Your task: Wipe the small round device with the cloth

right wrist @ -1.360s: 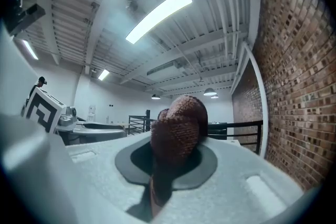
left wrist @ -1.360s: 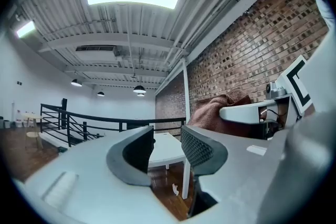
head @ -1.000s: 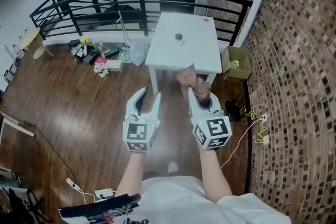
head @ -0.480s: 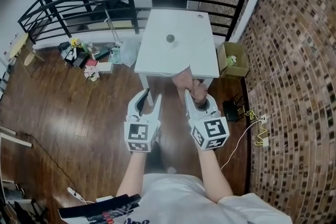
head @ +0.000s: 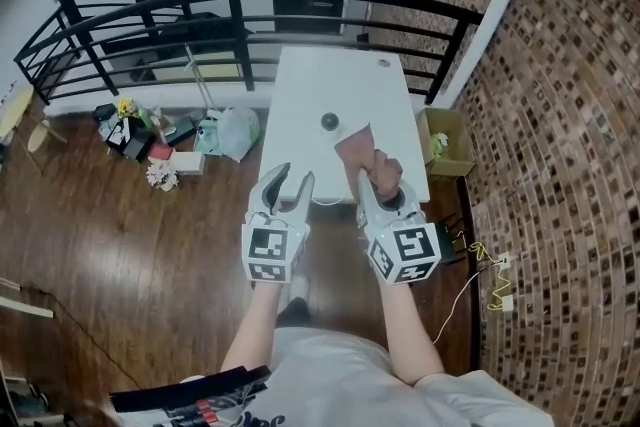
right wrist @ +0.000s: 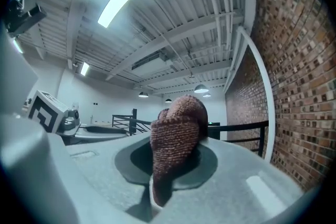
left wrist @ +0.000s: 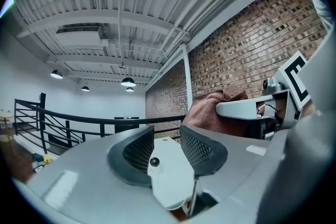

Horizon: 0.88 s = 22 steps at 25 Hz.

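Nearest to me in the head view are the person's forearms, each ending in a marker cube, with the left gripper (head: 290,179) and the right gripper (head: 380,183) held side by side and level, both pointing at the near edge of the white table (head: 330,80). Left gripper (left wrist: 167,135): the claw is released. Its own view shows the two dark ribbed pads standing apart with nothing between them, and the table top is visible through the gap. Right gripper (right wrist: 173,150): the claw is clenched on the cloth (right wrist: 176,134), a brownish-pink knitted piece bunched between the pads and rising above them. In the head view the cloth (head: 358,147) juts forward from those jaws over the near part of the table, and the left gripper view shows it (left wrist: 210,110) off to the right, well above the table surface. The small round device (head: 330,122) – dark, and small in every view – sits on the table near its middle, beyond both grippers and just left of the cloth's far corner; it (left wrist: 154,162) lines up with the gap of the left jaws, apart from them. Right of the table a cardboard box (head: 450,140) stands on the wooden floor (head: 120,255). Behind the table runs a black railing (head: 240,0), and a brick wall (head: 570,115) closes the right side.
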Available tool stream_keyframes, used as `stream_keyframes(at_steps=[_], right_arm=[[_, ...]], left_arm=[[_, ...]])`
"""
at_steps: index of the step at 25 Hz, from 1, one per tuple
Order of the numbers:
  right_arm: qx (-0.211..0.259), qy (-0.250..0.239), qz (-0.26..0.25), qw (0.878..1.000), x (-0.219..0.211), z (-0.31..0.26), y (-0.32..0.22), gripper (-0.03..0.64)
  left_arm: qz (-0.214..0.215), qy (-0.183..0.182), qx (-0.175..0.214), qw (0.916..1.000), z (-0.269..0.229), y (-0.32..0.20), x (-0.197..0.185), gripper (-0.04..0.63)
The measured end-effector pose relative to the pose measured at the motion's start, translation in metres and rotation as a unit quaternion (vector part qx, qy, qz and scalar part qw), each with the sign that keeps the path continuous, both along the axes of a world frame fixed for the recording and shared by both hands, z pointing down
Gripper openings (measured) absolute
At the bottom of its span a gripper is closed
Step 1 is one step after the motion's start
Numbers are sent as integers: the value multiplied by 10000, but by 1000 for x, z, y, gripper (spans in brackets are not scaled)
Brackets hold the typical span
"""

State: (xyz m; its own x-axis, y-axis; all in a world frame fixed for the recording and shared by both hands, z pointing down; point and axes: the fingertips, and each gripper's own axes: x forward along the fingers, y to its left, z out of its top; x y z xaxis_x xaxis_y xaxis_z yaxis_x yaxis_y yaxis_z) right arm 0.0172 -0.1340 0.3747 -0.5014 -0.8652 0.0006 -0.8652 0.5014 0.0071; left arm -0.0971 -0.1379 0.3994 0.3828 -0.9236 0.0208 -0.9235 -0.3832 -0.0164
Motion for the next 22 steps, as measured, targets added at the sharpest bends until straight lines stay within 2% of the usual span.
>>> stream_keyframes(at_steps=[4,10,16,22], right_arm=[[37,18,37,10000,-35,-10,-62,32],[-86,139,69,9998,-65,-1,-119,32],[-301,143,338,9989,-48,17,-152,32],[-493,40,606,9969,-17,36,-184,32]], left_arm=[[16,69,76,9999,-14,-66,-35,176],[79,226,-95,9997,-3,-129,-64,176],[213,192,-359,9989,22,-166,-64,176],[534,-41,-666,9963,59,-199,-48,189]])
